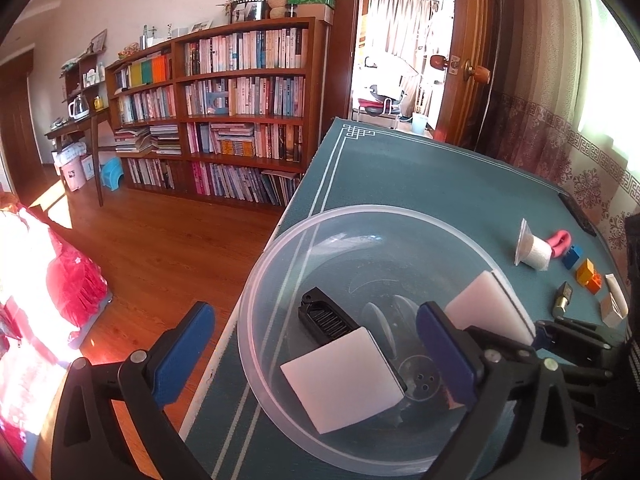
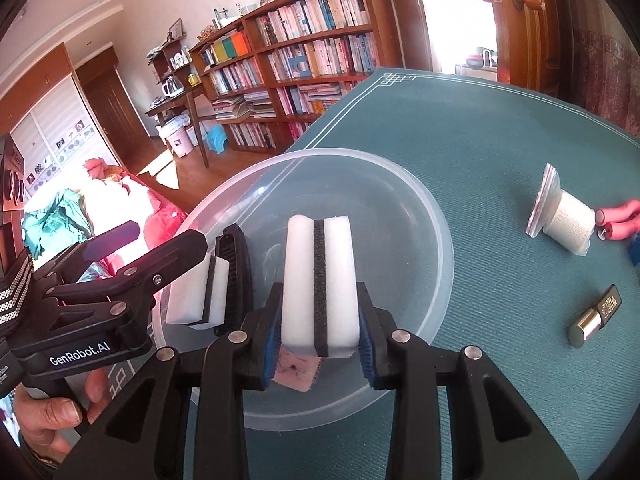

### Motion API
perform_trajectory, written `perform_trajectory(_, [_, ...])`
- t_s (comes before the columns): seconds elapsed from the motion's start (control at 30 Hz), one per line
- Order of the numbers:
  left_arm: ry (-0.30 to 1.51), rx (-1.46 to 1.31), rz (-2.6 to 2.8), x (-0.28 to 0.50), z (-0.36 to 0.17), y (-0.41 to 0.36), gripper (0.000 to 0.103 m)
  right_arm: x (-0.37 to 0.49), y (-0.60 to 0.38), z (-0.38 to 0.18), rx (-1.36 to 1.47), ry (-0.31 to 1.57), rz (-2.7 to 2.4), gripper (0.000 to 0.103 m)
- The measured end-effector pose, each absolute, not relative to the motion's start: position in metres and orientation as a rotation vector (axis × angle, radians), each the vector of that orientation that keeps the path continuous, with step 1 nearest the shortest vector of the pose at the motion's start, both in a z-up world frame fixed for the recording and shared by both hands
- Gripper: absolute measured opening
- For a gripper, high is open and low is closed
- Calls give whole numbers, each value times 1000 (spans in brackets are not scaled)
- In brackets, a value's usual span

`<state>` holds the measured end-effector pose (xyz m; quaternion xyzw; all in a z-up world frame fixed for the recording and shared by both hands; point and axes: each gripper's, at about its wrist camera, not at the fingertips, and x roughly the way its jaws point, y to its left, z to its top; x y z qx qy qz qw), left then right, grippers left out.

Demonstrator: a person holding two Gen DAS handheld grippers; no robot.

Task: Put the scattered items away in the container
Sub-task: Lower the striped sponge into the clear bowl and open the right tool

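While my right gripper [image 2: 320, 344] clamps a white sponge [image 2: 318, 280] upright between its fingers above the clear bowl [image 2: 436, 240], my left gripper [image 1: 316, 354] hangs wide open and empty over the bowl's near rim. A second sponge [image 2: 198, 294] and a black comb [image 2: 236, 276] already lie inside. I'd lower a little before letting go, aiming for the bare middle. Farther off on the tabletop [image 2: 460, 128], a gauze roll [image 2: 566, 220] and lipstick [image 2: 596, 316] wait.

Clear bowl [image 1: 256, 280] (comb [image 1: 326, 316] inside) between open fingers [image 1: 182, 354].
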<state>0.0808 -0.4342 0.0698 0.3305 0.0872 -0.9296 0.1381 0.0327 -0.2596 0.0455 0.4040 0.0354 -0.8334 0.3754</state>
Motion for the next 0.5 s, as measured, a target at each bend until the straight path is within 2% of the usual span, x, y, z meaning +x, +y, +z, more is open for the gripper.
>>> perform_trajectory(0.2, [252,946,-2691,81,71,-433,102,34,-250,49,1026,59,-2145,50])
perform_trajectory(0.5, [225,925,-2689,83,80,-431,102,40,-246,55,996,18,-2098,50])
